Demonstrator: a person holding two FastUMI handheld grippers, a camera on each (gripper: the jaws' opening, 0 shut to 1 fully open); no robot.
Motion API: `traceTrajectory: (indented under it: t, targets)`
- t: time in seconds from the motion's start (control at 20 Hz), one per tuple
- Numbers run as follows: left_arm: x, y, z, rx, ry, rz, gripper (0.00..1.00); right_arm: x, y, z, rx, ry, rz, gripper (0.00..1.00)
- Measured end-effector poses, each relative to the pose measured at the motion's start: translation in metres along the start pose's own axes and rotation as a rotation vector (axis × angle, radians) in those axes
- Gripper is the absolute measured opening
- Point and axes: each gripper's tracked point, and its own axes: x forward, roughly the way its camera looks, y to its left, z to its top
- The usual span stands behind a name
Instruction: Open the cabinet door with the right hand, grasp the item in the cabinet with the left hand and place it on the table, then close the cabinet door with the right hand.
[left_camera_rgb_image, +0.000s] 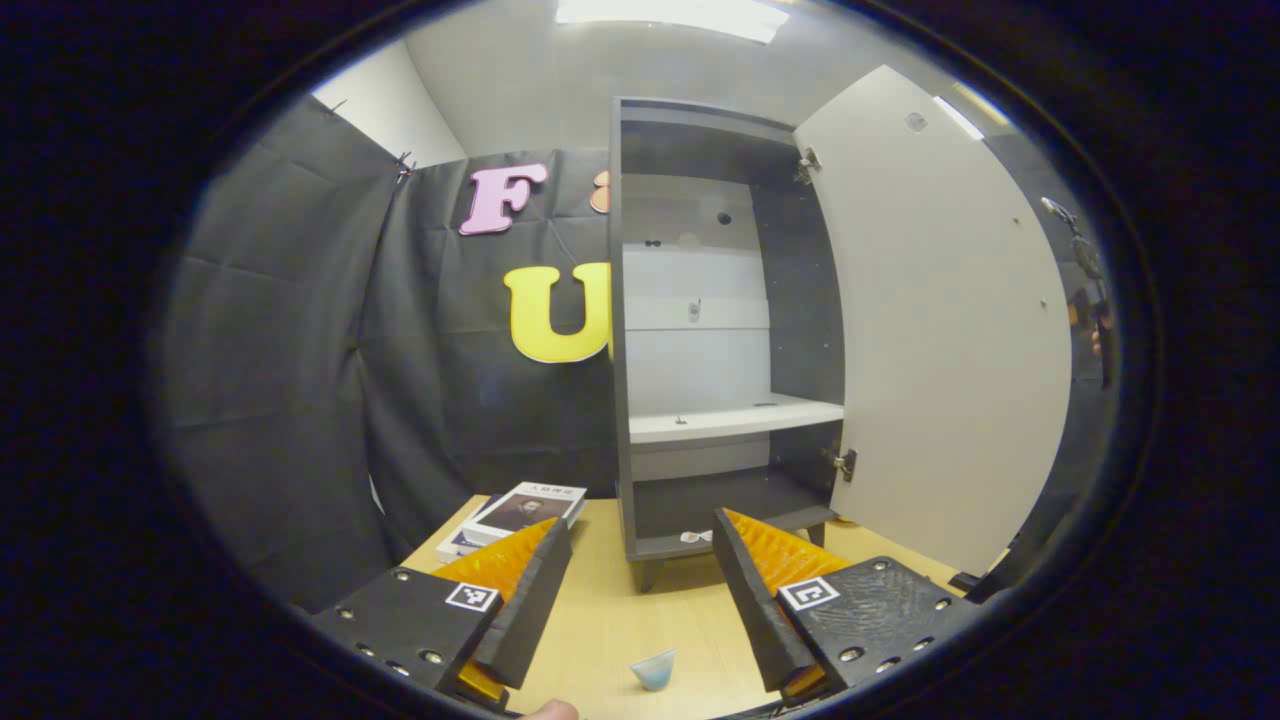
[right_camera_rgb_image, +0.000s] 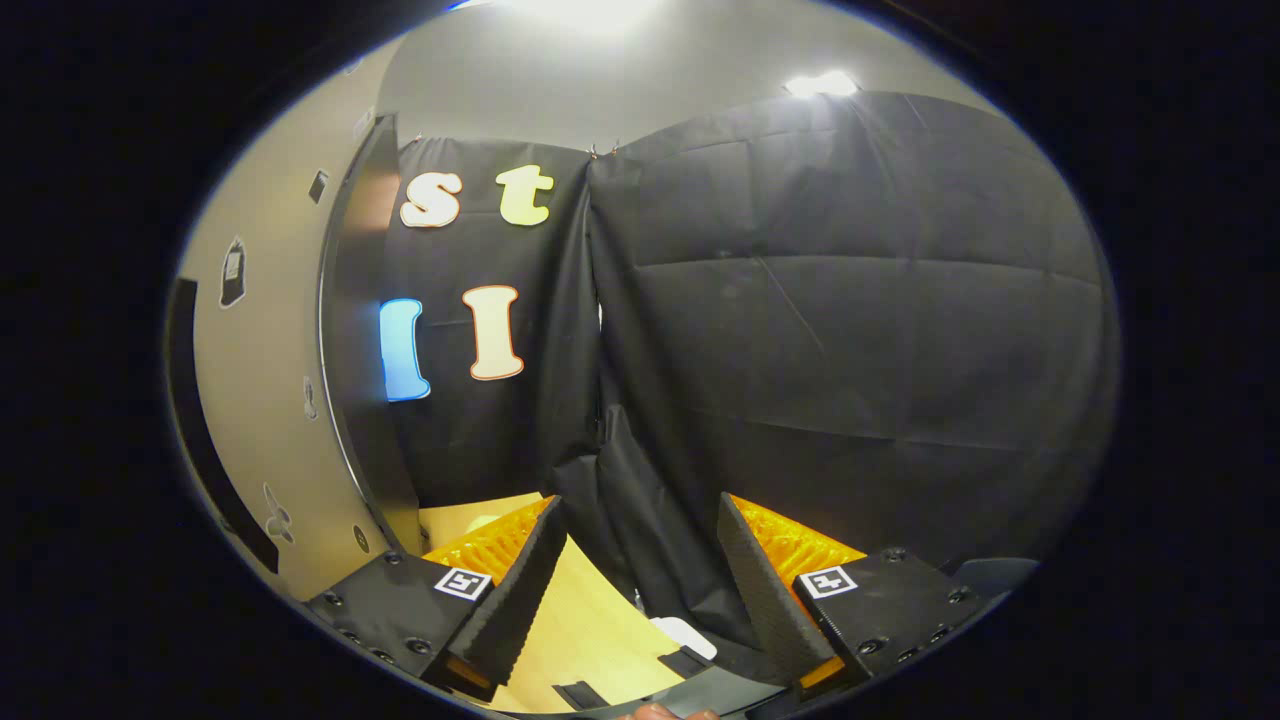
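The dark grey cabinet (left_camera_rgb_image: 720, 300) stands on the wooden table with its pale door (left_camera_rgb_image: 940, 330) swung wide to the right. Its white shelf (left_camera_rgb_image: 735, 418) and bottom compartment look bare apart from a small sticker. A small pale blue cup (left_camera_rgb_image: 655, 668) sits on the table near me, between and below the fingers of my left gripper (left_camera_rgb_image: 640, 520), which is open and holds nothing. In the right gripper view the door (right_camera_rgb_image: 260, 400) stands close at the left with its dark edge (right_camera_rgb_image: 350, 350) toward me. My right gripper (right_camera_rgb_image: 638, 500) is open beside that edge, not touching it.
A stack of books (left_camera_rgb_image: 520, 510) lies on the table (left_camera_rgb_image: 600, 610) left of the cabinet. Black cloth walls close the booth behind and to the sides. A small white object (right_camera_rgb_image: 685, 635) and dark tabs lie at the table's edge (right_camera_rgb_image: 570, 630) under my right gripper.
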Motion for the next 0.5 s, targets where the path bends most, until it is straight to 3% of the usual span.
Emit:
traceTrajectory:
  t: [0.15, 0.35, 0.5]
  targets:
    - [-0.004, 0.002, 0.034, -0.003, 0.039, -0.002, 0.86, -0.016, 0.017, -0.008, 0.053, 0.012, 0.056, 0.93]
    - [0.0, 0.001, 0.061, 0.048, 0.092, -0.023, 0.86, -0.026, 0.026, -0.004, 0.037, -0.015, 0.082, 0.92]
    - [0.004, -0.007, 0.078, -0.025, 0.119, -0.066, 0.86, -0.035, 0.047, 0.009, 0.009, -0.045, 0.156, 0.92]
